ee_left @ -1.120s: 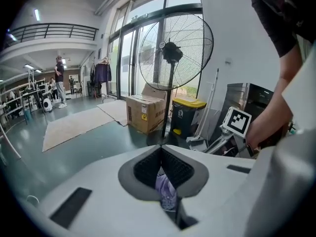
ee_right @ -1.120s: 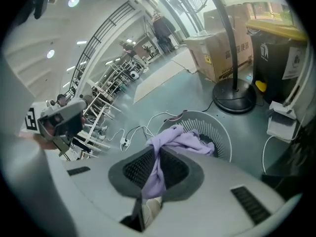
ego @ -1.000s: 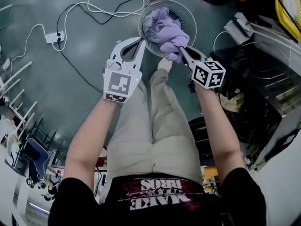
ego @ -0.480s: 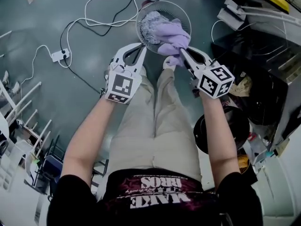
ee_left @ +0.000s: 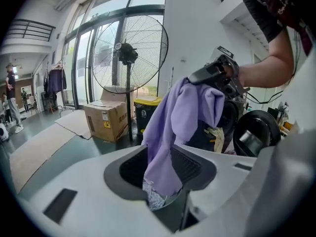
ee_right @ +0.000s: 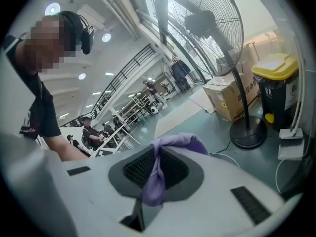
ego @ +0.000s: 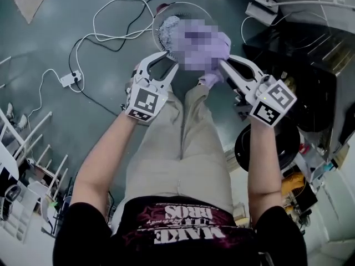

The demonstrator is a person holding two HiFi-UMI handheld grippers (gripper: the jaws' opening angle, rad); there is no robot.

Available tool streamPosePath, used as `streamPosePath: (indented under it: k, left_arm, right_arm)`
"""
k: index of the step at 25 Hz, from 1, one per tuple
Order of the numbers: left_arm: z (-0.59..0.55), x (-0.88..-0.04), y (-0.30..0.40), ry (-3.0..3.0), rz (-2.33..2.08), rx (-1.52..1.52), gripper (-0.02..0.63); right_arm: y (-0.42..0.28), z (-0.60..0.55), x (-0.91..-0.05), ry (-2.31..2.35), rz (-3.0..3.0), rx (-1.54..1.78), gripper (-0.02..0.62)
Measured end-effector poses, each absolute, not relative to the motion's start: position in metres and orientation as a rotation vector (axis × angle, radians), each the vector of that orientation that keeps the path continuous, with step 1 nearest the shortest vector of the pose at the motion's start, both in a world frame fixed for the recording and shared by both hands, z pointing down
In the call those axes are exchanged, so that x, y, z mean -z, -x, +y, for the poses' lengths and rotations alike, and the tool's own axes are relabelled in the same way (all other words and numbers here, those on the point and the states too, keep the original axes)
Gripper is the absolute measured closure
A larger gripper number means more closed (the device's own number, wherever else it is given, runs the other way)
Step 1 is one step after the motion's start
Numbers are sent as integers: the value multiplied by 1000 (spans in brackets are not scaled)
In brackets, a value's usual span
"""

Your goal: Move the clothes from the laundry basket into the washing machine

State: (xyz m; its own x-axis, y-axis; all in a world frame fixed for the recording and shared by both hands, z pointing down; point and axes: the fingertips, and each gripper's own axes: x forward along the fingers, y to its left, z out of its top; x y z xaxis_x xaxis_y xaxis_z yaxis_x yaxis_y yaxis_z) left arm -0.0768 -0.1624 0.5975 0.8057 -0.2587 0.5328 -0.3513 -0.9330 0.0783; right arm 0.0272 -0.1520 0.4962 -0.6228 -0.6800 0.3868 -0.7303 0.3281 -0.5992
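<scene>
A purple garment [ego: 222, 46] hangs from my right gripper [ego: 222, 65], which is shut on a bunched fold of it [ee_right: 157, 179] above the round laundry basket [ego: 160, 20]. Grey patterned clothes [ego: 166, 31] lie in the basket. My left gripper [ego: 168, 58] is just left of the hanging cloth. Its jaws are opening, and the purple cloth [ee_left: 180, 115] hangs down through the gap without being pinched. The right gripper [ee_left: 217, 75] shows at the top of that cloth. The washing machine [ego: 310, 71] stands at the right, its round black door [ego: 266, 148] swung open.
White cables and a power strip [ego: 72, 79] lie on the floor to the left of the basket. A tall pedestal fan [ee_left: 129, 48], a cardboard box [ee_left: 103, 120] and a yellow-lidded bin [ee_left: 145, 107] stand beyond. White racks [ego: 22, 148] line the left edge.
The right gripper has lifted the purple garment up out of the basket. The left gripper has shifted toward the cloth and its jaws have parted.
</scene>
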Motion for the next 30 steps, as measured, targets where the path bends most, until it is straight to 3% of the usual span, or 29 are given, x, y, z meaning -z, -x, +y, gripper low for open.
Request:
streamPosePath:
  k: [6, 12, 21, 22, 24, 25, 30]
  left_arm:
    - [-165, -600, 57, -2869, -439, -792, 382]
    - [-175, -601, 23, -2956, -343, -790, 318]
    - [-159, -581, -30, -3060, -46, -723, 293]
    - [-155, -580, -34, -3062, -20, -732, 311]
    - [-152, -579, -39, -3069, -30, -751, 528]
    - [-151, -579, -40, -3064, -53, -750, 565]
    - [-171, -572, -28, -2903, -219, -621, 577]
  right_arm:
    - [-26, -148, -461, -1221, -2629, -1162, 554]
    - [-16, -128, -428, -819, -2812, -1015, 554]
    - [-21, -117, -394, -514, -2950, -860, 554]
    - [-22, -118, -393, -530, -2964, -859, 554]
    - [-24, -120, -390, -578, -2994, -858, 554]
    - [-24, -120, -389, -605, -3010, -859, 552]
    - [-38, -117, -394, -772, -3013, -884, 554]
